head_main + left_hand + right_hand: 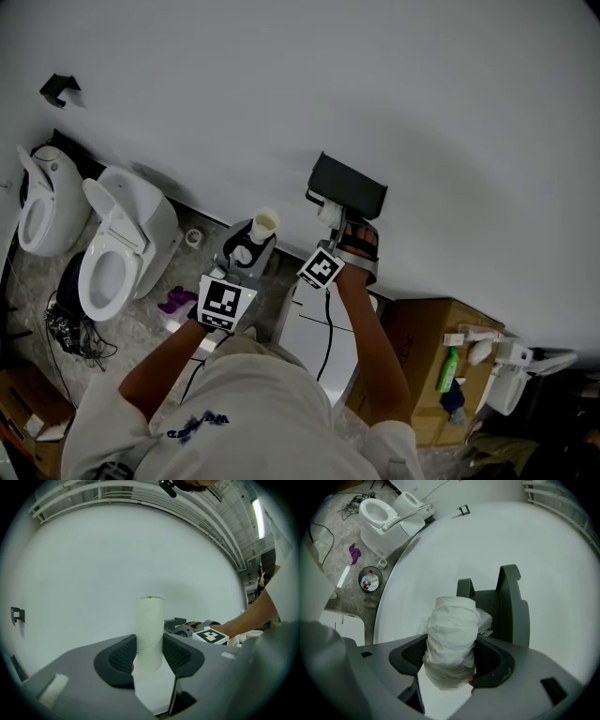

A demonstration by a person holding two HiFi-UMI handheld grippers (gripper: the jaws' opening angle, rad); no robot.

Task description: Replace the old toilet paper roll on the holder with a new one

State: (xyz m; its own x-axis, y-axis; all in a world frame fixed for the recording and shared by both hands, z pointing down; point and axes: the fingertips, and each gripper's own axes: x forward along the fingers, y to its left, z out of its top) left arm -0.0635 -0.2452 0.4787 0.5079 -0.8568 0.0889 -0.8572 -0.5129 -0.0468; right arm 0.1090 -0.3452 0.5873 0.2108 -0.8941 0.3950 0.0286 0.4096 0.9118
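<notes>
two grippers are raised close to the white wall (328, 84). the left gripper (150, 657) has its jaws clenched on a bare cardboard tube (150, 629). the tube stands upright between the pads, its upper half clear above them.

the right gripper (451, 659) has its jaws grasping a toilet paper roll (452, 637). the roll's outer layers are loose and crumpled, and it is squeezed between the pads. in the right gripper view the dark holder (510, 606) is fixed to the wall at 1 o'clock of the roll, just past it. whether the roll touches the holder cannot be told.

in the head view the holder sits at 12 o'clock of the right gripper. the left gripper with its tube is at the right gripper's 9 o'clock, near it but apart.

on the floor at 9 o'clock of the head view stand two white toilets (117, 248), and the nearer one has its lid up. a purple cloth (176, 300) lies at 4 o'clock of that toilet. a cardboard box (422, 339) is at 4 o'clock of the view, with a green bottle (448, 368) at its right edge. a small black hook (58, 88) is on the wall at 10 o'clock.
</notes>
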